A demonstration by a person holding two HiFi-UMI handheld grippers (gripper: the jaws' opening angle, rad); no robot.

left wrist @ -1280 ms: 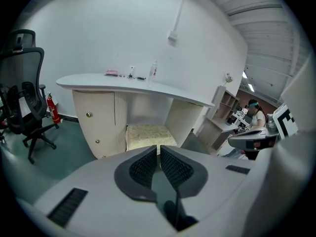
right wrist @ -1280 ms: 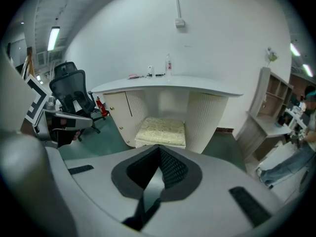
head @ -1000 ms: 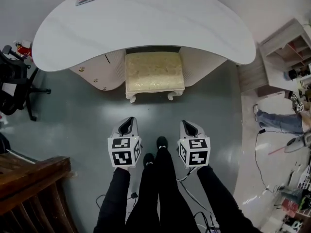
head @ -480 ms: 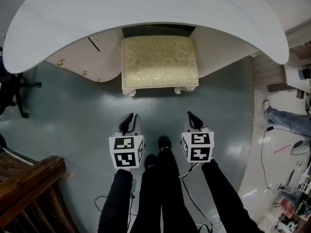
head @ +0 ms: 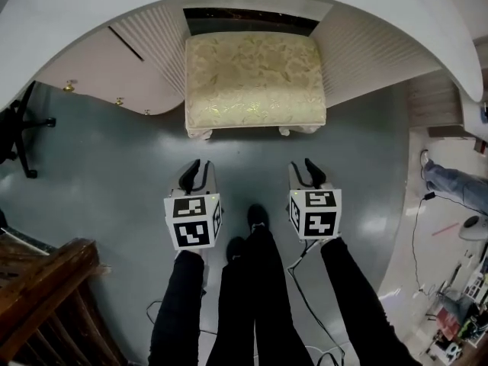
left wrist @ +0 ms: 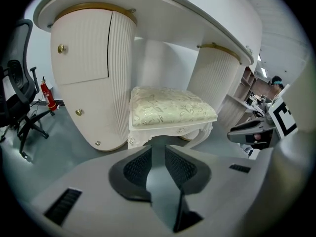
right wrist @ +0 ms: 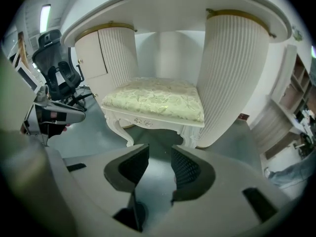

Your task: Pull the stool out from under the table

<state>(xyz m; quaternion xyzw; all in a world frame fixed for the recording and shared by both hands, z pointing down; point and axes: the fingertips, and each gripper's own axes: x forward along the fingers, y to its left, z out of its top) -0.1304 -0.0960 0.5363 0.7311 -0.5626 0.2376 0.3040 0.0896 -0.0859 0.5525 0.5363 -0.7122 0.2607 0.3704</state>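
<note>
The stool (head: 255,82) stands between the two ribbed pedestals (head: 358,48) of the table (head: 69,10). From the head view its whole cushion shows in the tabletop's curved cut-out, and the rear edge meets the dark gap there. Only the gripper views show its carved white legs (right wrist: 121,130) (and the tabletop reaching over it). The left gripper (head: 192,175) and the right gripper (head: 309,172) hang over the floor (head: 99,166) near the stool's front and do not touch it. The left jaws have just been opening and stand a little apart. The right jaws, also just opening, stand wider. Between each pair is only floor. A red extinguisher (left wrist: 48,95) shows in the left gripper view alone.
</note>
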